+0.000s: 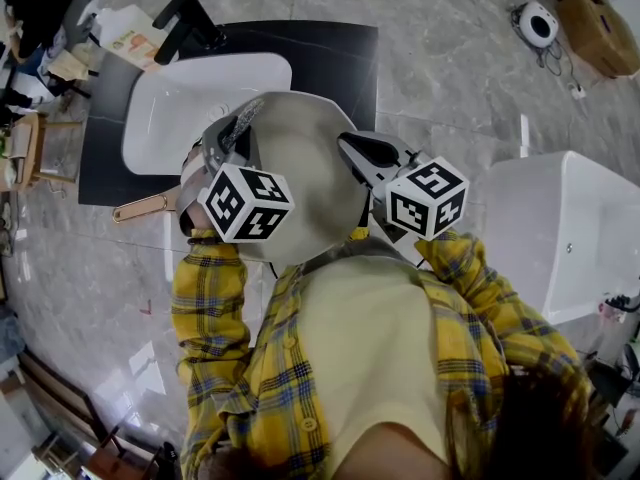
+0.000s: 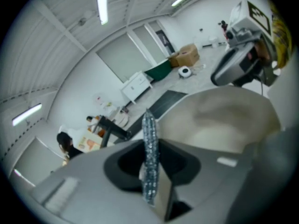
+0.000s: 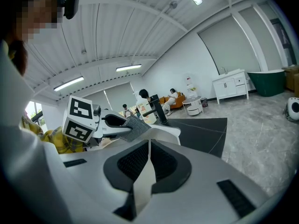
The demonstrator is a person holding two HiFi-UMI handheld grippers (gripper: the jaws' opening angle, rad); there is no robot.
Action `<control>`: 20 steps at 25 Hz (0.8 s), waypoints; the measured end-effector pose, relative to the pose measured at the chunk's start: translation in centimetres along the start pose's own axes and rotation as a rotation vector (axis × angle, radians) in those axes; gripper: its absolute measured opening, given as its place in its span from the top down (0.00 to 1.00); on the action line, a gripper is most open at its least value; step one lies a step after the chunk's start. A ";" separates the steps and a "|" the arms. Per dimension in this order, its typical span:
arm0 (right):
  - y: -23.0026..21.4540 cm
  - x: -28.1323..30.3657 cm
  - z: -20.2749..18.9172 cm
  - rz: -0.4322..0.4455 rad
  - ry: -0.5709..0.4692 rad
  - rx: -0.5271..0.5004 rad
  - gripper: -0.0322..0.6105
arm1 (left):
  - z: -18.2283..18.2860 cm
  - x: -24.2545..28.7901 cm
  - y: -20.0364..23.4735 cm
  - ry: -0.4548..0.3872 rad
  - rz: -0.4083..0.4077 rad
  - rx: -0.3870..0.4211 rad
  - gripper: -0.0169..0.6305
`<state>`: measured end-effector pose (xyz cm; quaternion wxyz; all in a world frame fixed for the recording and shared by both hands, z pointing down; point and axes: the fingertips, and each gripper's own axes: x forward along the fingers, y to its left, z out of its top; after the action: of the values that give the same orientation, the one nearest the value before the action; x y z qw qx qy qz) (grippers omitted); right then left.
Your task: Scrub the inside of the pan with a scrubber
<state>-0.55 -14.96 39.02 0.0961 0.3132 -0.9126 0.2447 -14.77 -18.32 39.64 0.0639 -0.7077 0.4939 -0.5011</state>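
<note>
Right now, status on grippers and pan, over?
Left gripper shut on silver mesh scrubber. Right gripper shut on rim of round beige pan. Pan held over white sink. Nothing blocking.

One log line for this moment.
left gripper: shut on scrubber | right gripper: shut on pan rim | pan: held up near sink

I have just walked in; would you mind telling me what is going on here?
A person in a yellow plaid shirt holds a gripper in each hand, standing in front of a white sink. The right gripper is clamped on the rim of a pale pan and holds it up. The left gripper is shut on a glittery scrubber, which sits at the pan's edge. Whether it is pressing on the inside surface cannot be told.
</note>
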 end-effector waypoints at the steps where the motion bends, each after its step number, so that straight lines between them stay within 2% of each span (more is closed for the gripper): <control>1: 0.0 0.0 0.0 -0.001 -0.002 -0.001 0.92 | -0.1 0.0 0.1 -0.001 0.011 0.002 0.83; 7: 0.0 -0.1 0.0 -0.002 -0.018 -0.001 0.92 | -0.4 0.8 -0.4 -0.032 0.032 -0.012 0.83; 13: 0.0 -0.3 0.2 -0.008 -0.030 -0.002 0.92 | -0.3 2.1 -2.0 -0.046 -0.008 -0.031 0.83; 20: -1.7 -1.7 1.5 -0.098 -0.082 -0.016 0.92 | -0.2 2.8 -3.8 -0.054 -0.068 -0.041 0.83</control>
<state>1.81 -16.03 37.81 0.0729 0.3666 -0.9012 0.2195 -12.47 -18.41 43.76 0.0456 -0.7385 0.4779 -0.4735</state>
